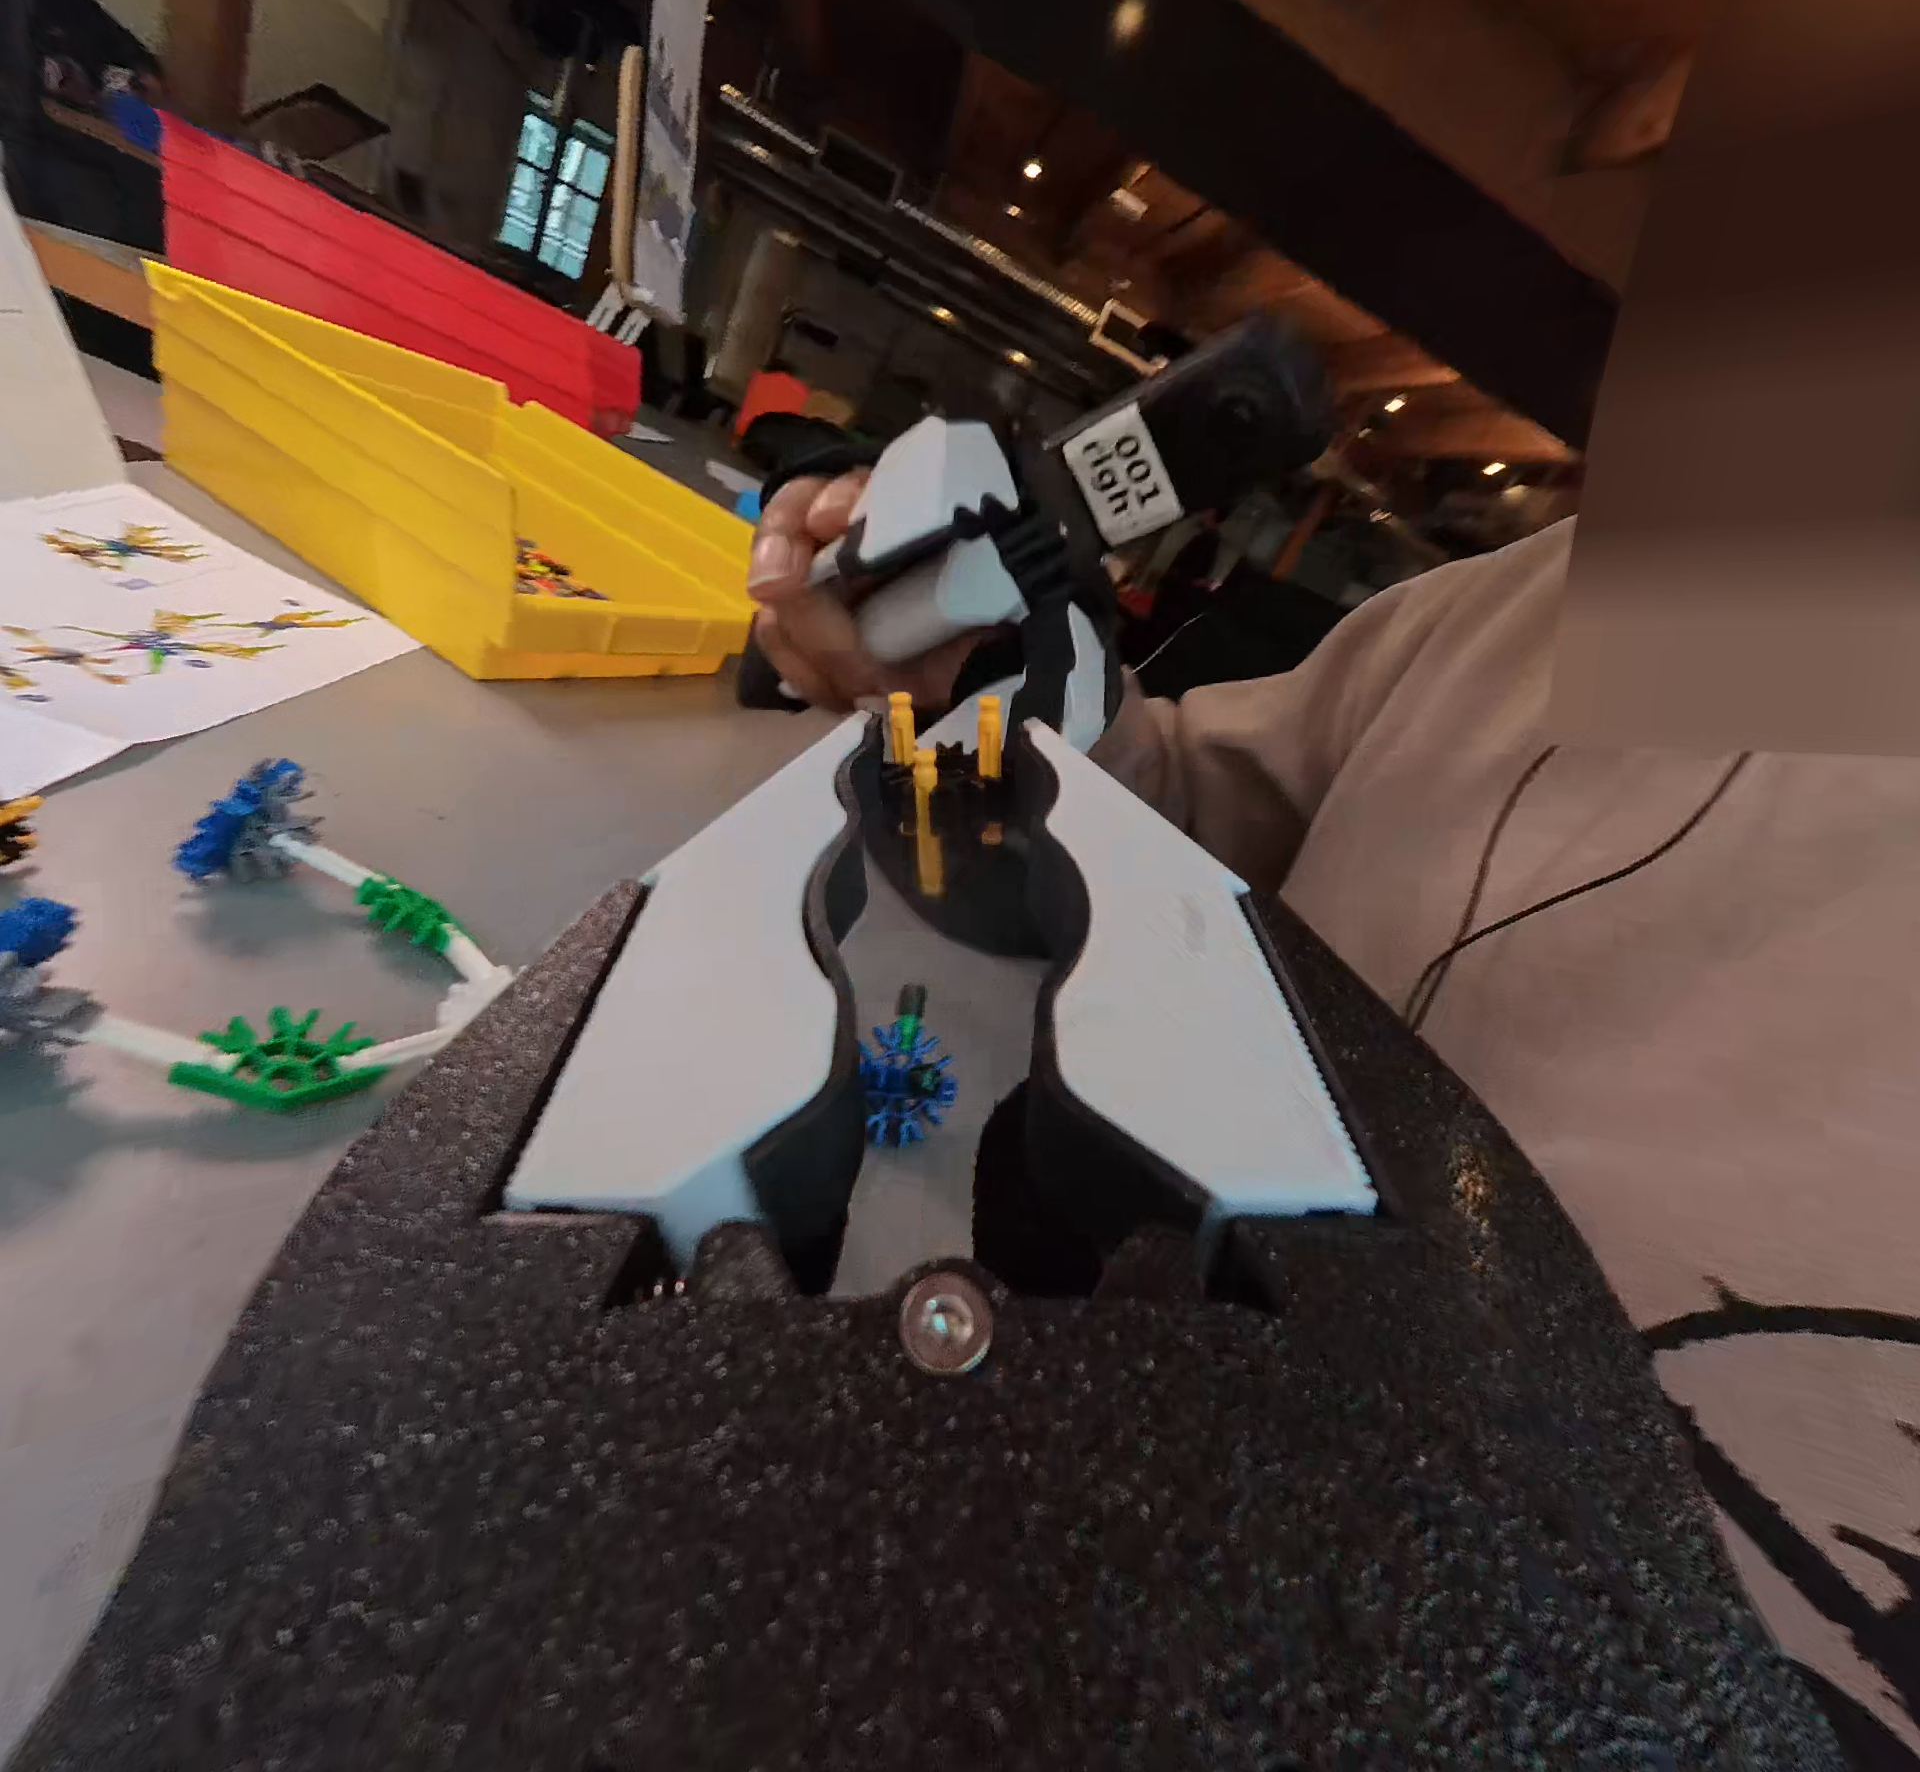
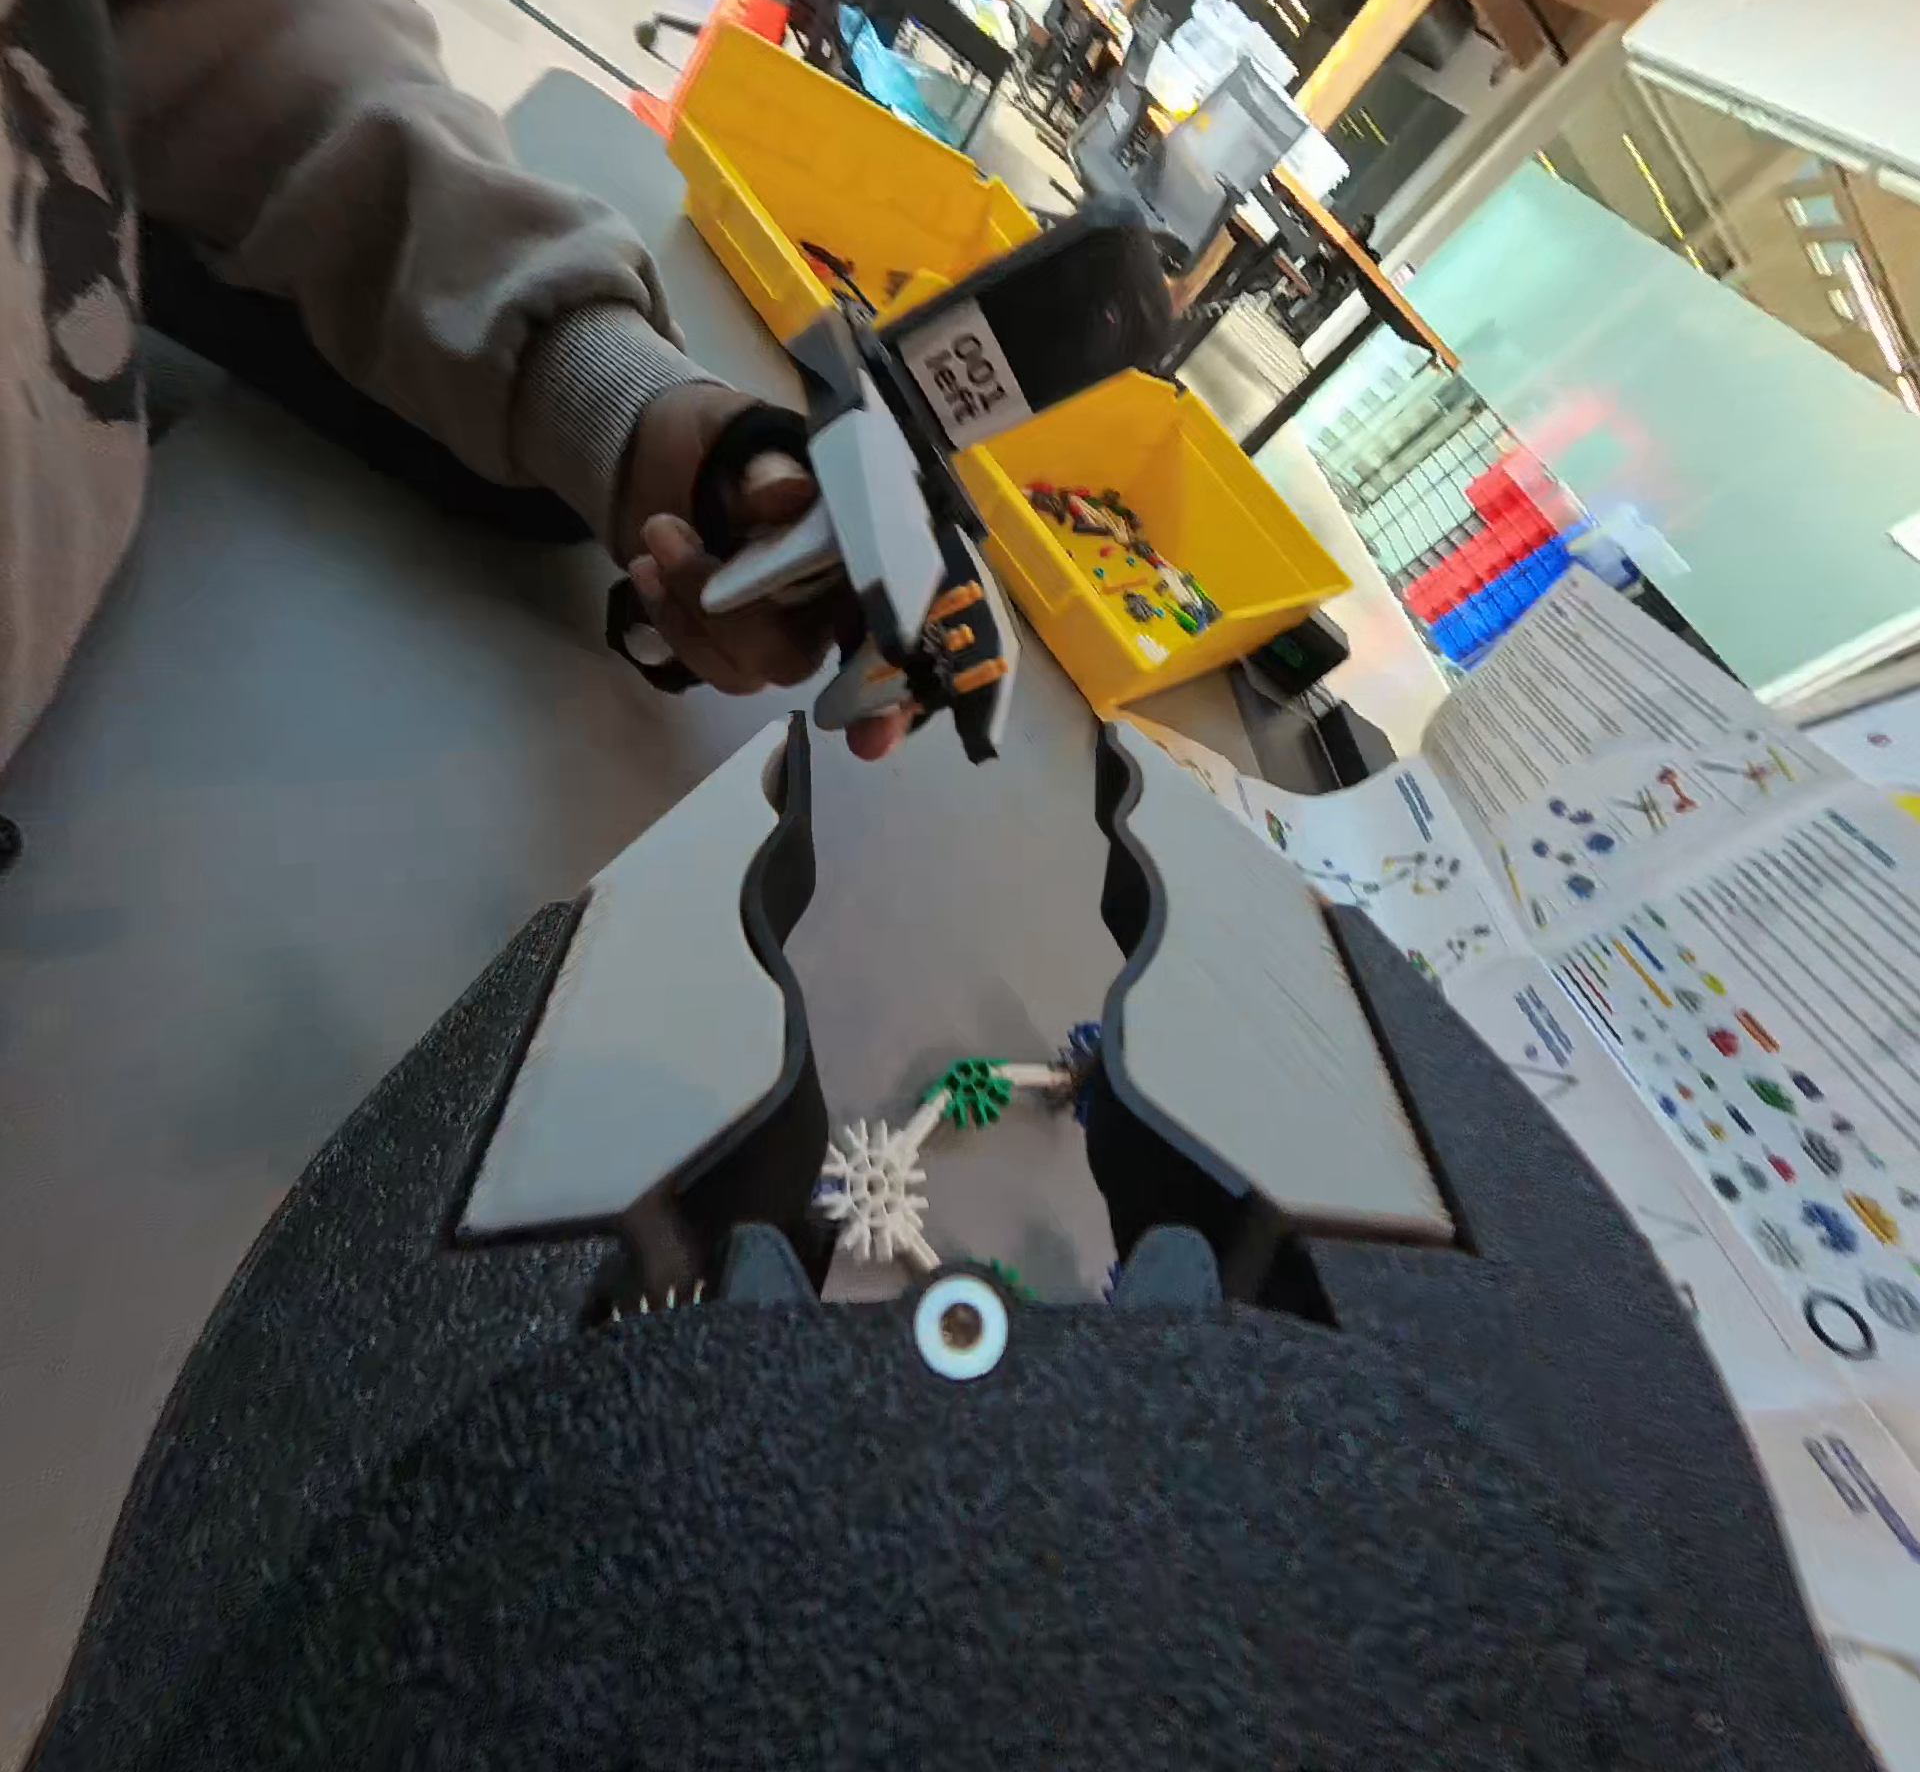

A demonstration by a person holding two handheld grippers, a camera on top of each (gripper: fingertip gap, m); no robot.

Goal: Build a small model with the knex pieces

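My left gripper [image 1: 945, 735] is shut on a black connector with several yellow rods [image 1: 928, 813] and holds it above the grey table [image 1: 582, 787]. A blue connector [image 1: 904, 1083] lies on the table beneath its fingers. My right gripper [image 2: 951, 756] is open and empty, hovering over a built piece of white rods with a white connector [image 2: 871, 1192] and a green connector [image 2: 971, 1088]. The left gripper [image 2: 935, 673] with its black piece shows just beyond the right fingertips. The right gripper [image 1: 966, 569] shows close behind the held piece in the left wrist view.
The rod-and-connector assembly [image 1: 312, 953] lies left of the left gripper. Yellow bins [image 1: 436, 496] holding small parts and red bins [image 1: 395, 288] stand behind. A yellow bin of parts [image 2: 1153, 538] and printed instruction sheets [image 2: 1662, 943] lie to the right. A person's sleeve [image 2: 416, 247] reaches in.
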